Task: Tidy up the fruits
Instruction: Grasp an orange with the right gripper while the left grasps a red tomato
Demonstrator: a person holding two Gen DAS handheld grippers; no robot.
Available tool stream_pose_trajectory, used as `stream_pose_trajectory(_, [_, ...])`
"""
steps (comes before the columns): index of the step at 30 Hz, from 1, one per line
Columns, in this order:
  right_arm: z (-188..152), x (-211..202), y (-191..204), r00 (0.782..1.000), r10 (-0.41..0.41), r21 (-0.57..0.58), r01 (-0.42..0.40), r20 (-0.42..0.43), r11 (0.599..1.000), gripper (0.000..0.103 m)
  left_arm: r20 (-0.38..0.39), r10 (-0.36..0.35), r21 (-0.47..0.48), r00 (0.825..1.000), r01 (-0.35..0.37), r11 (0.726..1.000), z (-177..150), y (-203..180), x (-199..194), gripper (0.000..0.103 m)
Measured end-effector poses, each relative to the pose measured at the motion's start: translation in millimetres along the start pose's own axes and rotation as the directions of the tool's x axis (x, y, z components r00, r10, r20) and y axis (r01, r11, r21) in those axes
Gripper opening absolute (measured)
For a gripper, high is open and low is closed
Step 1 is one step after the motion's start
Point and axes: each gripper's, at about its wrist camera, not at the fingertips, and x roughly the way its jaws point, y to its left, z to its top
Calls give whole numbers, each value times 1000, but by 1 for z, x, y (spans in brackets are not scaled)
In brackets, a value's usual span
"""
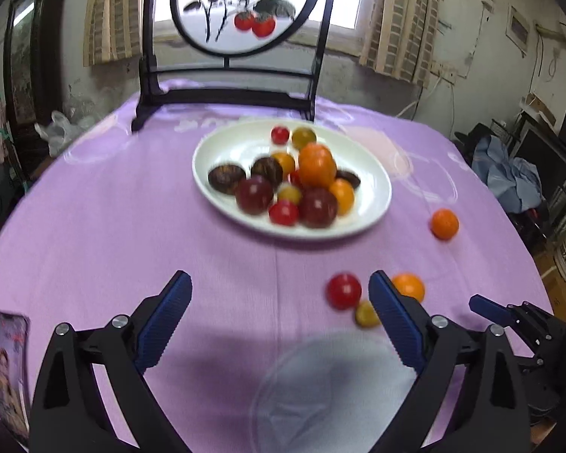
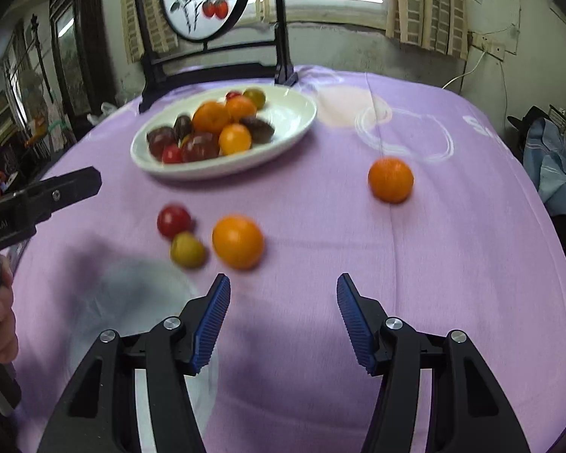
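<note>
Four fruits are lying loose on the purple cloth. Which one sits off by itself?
The orange far right, alone. The other three, red, yellow-green and orange, cluster together.

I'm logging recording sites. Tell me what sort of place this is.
Probably a lived-in home, a dining or sitting room. A round table under a purple cloth holds a white plate of fruit, a decorative painted screen stands at its far edge, and curtains frame a window.
</note>
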Motion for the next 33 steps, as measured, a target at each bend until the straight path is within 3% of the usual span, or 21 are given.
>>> stream_pose_trajectory(8, [-12, 20, 20, 997, -42, -74, 38, -57, 997, 60, -65, -20, -19, 998, 19, 1000, -21, 16, 21, 92])
stream_pose_trajectory(17, [21, 49, 22, 998, -38, -22, 37, -55, 999, 61, -99, -33, -26, 995, 30, 999, -17, 23, 36, 92])
stream_pose_trajectory(19, [27, 55, 26, 997, -50, -31, 48, -53, 998, 58, -107, -31, -14, 994, 29, 999, -17, 22, 37, 92])
stream_pose_trajectory(21, [31, 57, 27, 998, -38, -31, 37, -42, 999, 40, -108, -24, 6, 994, 24, 1000, -19, 18, 39, 92])
stream_pose_trajectory(22, [31, 57, 26, 999, -24, -25, 23, -38, 999, 38, -109, -21, 17, 994, 23, 1000, -19, 17, 39, 92])
stream_pose_trajectory(33, [5, 29, 0, 999, 8, 49, -5, -50, 999, 38, -98, -6, 115, 995, 18, 993, -29, -3, 43, 92])
